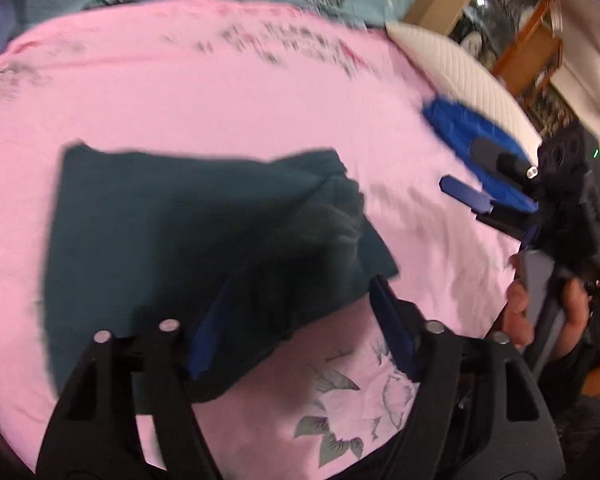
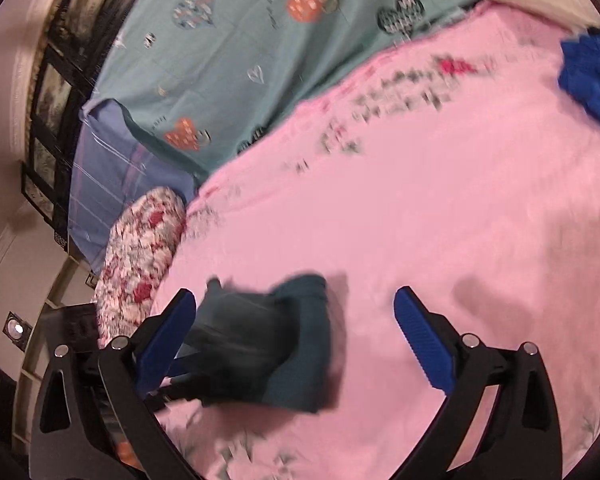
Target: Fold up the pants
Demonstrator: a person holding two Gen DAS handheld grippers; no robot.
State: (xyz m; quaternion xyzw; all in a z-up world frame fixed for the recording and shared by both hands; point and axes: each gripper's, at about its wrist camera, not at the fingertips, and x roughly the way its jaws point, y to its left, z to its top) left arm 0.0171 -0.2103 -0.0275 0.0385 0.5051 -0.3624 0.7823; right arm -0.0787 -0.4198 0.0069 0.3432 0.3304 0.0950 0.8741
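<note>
The dark teal pants lie folded into a rough rectangle on the pink bedspread. My left gripper is open, its blue fingers spread around the near right corner of the folded pants, just above the cloth. My right gripper is open and empty; it also shows in the left wrist view, to the right of the pants. In the right wrist view the pants sit low between the fingers, near the left finger. Both views are motion-blurred.
A bright blue cloth lies at the bed's right edge beside a white quilted pillow. A teal heart-print sheet covers the far side, with a floral cushion at the left. Cabinets and framed pictures stand around the bed.
</note>
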